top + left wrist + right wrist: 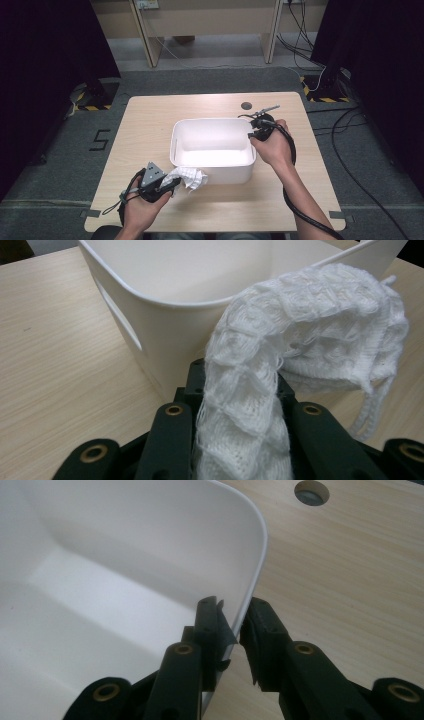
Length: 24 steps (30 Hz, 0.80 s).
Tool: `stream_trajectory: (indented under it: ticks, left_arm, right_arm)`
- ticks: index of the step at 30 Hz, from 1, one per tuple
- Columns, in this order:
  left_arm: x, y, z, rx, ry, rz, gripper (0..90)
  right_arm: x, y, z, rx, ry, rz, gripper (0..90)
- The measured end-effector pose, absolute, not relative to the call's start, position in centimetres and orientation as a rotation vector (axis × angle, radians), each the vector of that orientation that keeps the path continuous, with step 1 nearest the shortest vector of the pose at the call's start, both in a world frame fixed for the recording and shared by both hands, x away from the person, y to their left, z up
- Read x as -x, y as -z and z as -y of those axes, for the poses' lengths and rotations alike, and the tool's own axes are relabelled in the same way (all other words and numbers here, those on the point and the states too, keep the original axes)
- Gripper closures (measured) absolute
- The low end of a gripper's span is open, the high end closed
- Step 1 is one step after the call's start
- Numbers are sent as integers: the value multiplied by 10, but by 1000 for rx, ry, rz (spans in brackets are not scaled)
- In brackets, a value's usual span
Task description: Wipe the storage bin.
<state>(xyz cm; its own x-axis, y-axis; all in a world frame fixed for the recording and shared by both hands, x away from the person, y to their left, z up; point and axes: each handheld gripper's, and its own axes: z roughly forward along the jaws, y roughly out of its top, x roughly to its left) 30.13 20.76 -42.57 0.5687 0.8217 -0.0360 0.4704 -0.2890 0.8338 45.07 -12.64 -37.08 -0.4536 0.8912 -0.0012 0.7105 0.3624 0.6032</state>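
Your left claw [170,184] is clamped on a white knitted cloth [189,177], which bunches up just outside the near left corner of the white plastic bin [212,170] and looks to rest against its wall. Your right claw [252,134] pinches the bin's right rim, one jaw inside the wall and one outside, steadying it on the tabletop [150,125]. So the pickup and bracing look done; lifting the cloth over the rim and dropping it in are left (the bin is empty). The cloth is a soft, open waffle-like knit, crumpled, with a loose thread dangling from its edge.
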Motion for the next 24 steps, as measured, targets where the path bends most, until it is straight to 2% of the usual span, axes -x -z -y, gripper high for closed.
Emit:
stream_trajectory:
  ticks: [24]
  left_arm:
    - [-305,443,-212,-1980,-497,-1076,714]
  right_arm:
    - [-450,371,126,-1417,-770,-2298,771]
